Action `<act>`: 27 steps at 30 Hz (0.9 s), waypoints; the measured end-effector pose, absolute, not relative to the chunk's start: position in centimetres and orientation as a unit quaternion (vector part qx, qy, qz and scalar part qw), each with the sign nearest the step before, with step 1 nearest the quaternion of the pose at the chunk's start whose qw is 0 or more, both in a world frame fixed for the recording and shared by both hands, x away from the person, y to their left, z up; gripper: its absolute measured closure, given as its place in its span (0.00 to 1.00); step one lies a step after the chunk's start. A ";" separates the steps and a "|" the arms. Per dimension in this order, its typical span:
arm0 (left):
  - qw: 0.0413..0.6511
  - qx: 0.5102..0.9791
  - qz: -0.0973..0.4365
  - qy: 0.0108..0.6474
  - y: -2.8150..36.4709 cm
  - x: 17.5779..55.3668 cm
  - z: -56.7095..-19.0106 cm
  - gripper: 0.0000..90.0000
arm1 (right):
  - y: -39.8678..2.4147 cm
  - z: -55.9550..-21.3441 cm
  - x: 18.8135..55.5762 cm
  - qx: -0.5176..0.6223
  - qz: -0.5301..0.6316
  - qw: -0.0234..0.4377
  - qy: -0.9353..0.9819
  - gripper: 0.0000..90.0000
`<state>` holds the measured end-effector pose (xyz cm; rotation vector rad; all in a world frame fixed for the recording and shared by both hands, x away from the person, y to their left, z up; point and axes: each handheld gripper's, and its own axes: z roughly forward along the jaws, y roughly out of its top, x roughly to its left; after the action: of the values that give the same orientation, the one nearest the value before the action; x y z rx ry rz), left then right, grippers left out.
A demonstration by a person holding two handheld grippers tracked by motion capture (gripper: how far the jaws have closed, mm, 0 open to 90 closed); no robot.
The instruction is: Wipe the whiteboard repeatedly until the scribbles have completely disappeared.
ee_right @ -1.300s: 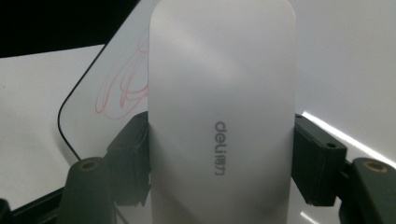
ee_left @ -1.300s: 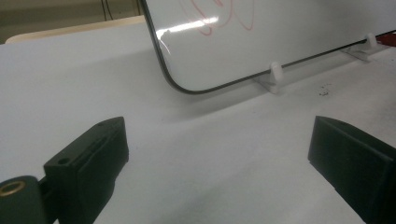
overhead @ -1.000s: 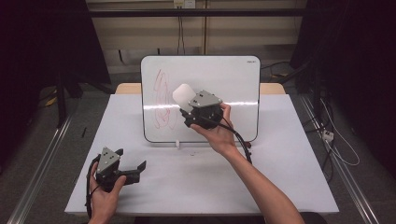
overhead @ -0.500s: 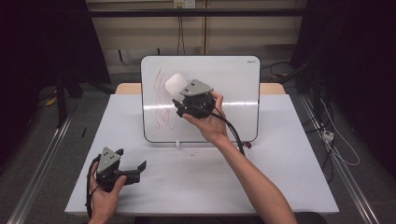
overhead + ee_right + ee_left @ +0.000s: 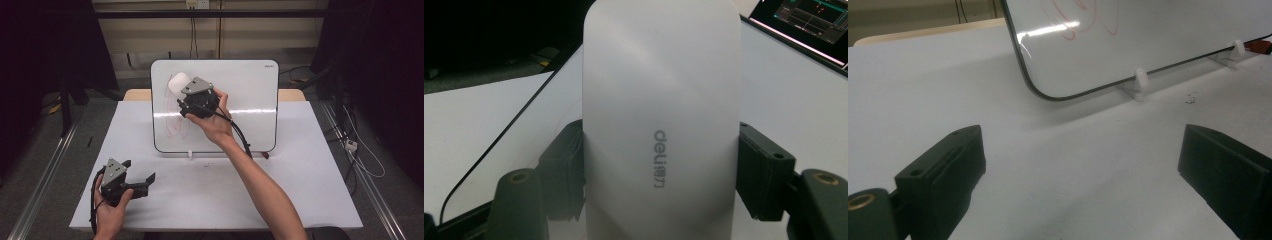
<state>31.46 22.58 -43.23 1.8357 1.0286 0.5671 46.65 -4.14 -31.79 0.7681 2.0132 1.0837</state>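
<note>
Right tongs (image 5: 661,170) clamping eraser (image 5: 661,100), "deli" lettering legible up close

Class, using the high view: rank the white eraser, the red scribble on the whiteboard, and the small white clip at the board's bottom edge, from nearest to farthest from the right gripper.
1. White eraser: clamped in the right gripper, at the board's upper left.
2. Red scribble: just below the gripper, on the whiteboard.
3. White clip: at the board's bottom edge, farthest.
</note>
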 end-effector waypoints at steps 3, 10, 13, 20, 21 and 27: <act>0.463 0.747 0.231 0.418 22.7 31.5 -43.2 0.05 | -3.9 -31.6 47.2 0.296 0.414 0.365 0.779 0.35; 0.464 0.746 0.232 0.418 22.7 31.5 -43.2 0.05 | -3.1 -31.4 47.7 0.286 0.409 0.394 0.772 0.35; 0.462 0.746 0.233 0.420 22.8 31.6 -43.3 0.05 | -2.4 -31.5 48.1 0.284 0.396 0.408 0.772 0.35; 0.462 0.745 0.234 0.421 22.9 31.6 -43.3 0.05 | -1.5 -31.6 48.8 0.277 0.385 0.414 0.777 0.35; 0.461 0.745 0.235 0.420 22.9 31.5 -43.3 0.05 | -1.4 -31.7 49.0 0.279 0.385 0.413 0.777 0.35; 0.464 0.744 0.236 0.420 22.9 31.5 -43.2 0.05 | -0.7 -31.8 49.6 0.276 0.377 0.417 0.779 0.35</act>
<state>31.46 22.91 -43.22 1.8279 1.0317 0.5796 49.59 -0.70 -31.81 0.6919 1.9557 0.9466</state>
